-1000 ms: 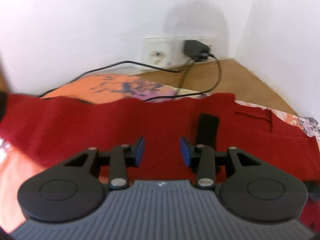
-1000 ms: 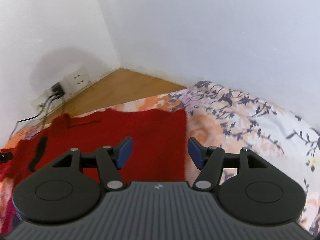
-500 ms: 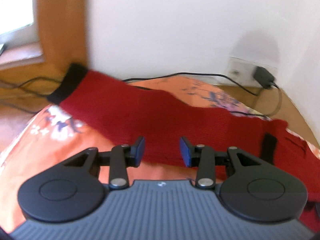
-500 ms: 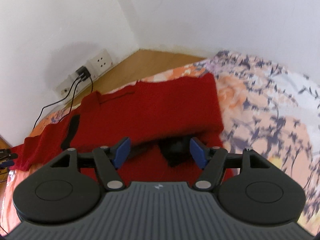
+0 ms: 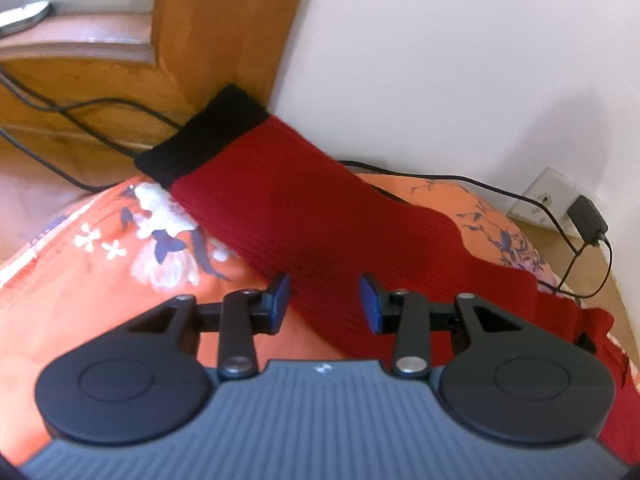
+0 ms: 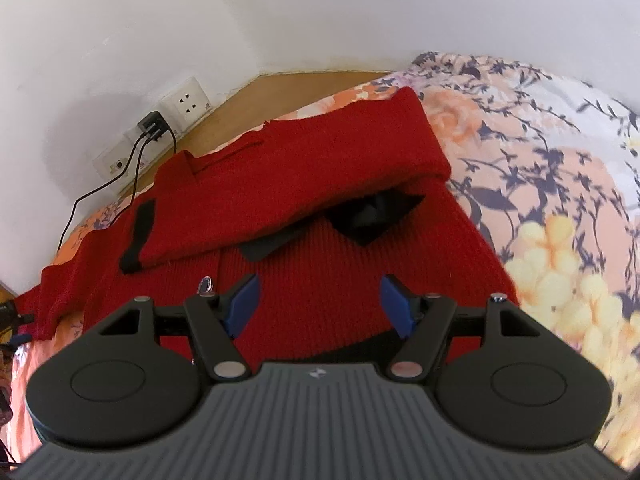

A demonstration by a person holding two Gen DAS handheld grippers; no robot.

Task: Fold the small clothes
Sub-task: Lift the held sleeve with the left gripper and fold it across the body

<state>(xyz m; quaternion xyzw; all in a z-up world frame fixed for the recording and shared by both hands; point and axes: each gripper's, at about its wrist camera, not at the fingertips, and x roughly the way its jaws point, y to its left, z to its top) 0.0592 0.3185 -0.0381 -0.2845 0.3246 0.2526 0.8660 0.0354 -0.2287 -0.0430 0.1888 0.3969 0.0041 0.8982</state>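
My left claw (image 5: 324,300) hangs wide and empty over the outstretched sleeve (image 5: 288,200) of the red sweater (image 6: 320,208), which I judge needs pinching near its black cuff (image 5: 200,146) and folding inward.

No readable text, numbers or brand names anywhere. Only mark was a small white logo on the grey ribbed body of the left claw (image 5: 324,301) and of the right claw (image 6: 318,301), too small and blurred to make out.
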